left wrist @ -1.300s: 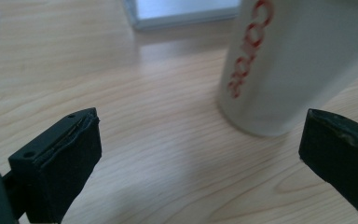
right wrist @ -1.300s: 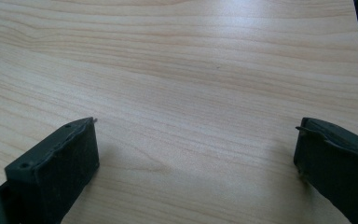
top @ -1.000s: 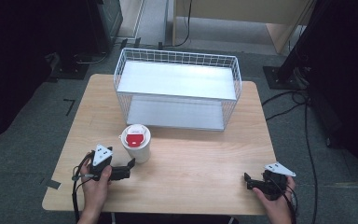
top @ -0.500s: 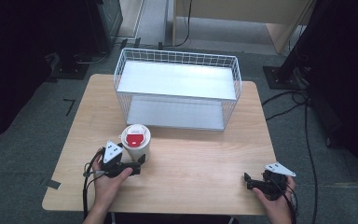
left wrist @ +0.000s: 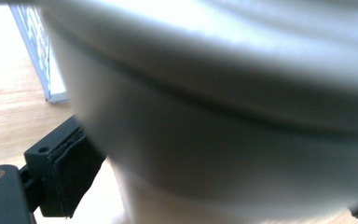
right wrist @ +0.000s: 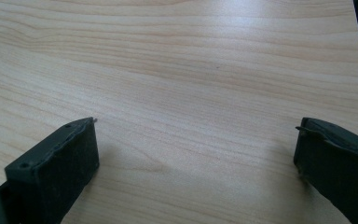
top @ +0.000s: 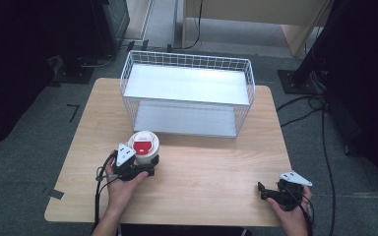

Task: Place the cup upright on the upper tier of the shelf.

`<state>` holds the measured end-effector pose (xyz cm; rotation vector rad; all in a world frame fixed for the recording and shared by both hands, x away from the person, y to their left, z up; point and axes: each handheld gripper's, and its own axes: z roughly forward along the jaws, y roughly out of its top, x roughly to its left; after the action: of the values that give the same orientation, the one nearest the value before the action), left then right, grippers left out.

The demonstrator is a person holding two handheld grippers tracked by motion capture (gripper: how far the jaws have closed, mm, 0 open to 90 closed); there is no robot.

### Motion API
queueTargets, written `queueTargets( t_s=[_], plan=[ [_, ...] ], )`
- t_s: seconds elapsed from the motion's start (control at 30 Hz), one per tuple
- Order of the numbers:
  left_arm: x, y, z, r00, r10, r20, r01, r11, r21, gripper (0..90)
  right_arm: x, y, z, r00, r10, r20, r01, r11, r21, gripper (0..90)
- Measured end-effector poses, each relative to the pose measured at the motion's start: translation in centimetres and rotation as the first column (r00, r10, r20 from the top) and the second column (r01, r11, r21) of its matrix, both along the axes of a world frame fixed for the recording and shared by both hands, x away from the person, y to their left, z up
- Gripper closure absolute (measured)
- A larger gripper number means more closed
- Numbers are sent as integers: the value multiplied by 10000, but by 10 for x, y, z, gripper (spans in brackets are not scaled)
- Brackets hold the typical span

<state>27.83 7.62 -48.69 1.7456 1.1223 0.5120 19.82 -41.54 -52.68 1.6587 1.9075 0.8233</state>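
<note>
A white cup [top: 143, 143] with a red label on its lid stands on the wooden table [top: 211, 172], in front of the basket's left end. My left gripper [top: 149, 162] sits at the cup's near side with its jaws spread on either side of the cup's base. In the left gripper view the cup's wall [left wrist: 223, 116] looms very close and blurred, with one black pad [left wrist: 70, 168] right beside it; the jaws look spread wide, not clamped. My right gripper [top: 264, 191] rests open near the table's front right corner, with bare wood between its jaws [right wrist: 196, 154].
A white wire basket [top: 187, 93] with a white shelf panel stands across the back of the table. Dark equipment, stands and cables surround the table on the grey floor. Bare wood lies between the two grippers.
My left gripper has slid right and forward until its jaws straddle the cup. The cup itself has stayed in place. The right gripper has not moved.
</note>
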Motion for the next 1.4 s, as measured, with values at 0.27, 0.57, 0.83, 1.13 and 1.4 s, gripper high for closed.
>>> queueTargets(
  t_s=[0.27,0.57,0.83,1.13,1.4],
  plan=[
    [2,-5,-1,9990,123,420,-120,9999,-56,92,0,0,0,10000,-1,-2,1,10000,2,0],
    [6,-3,1,9975,224,666,-227,9997,39,109,0,0,0,10000,-1,-1,1,10000,5,0],
    [7,-2,8,9963,237,828,-228,9997,-118,111,0,0,0,10000,3,3,-3,10000,-3,0],
    [10,-3,24,9934,11,1150,6,9999,-149,111,0,0,0,10000,6,-5,-6,10000,-10,0],
    [15,-10,47,9821,-66,1883,103,9998,-184,111,0,0,0,10000,6,-1,-6,10000,-7,0]
  ],
)
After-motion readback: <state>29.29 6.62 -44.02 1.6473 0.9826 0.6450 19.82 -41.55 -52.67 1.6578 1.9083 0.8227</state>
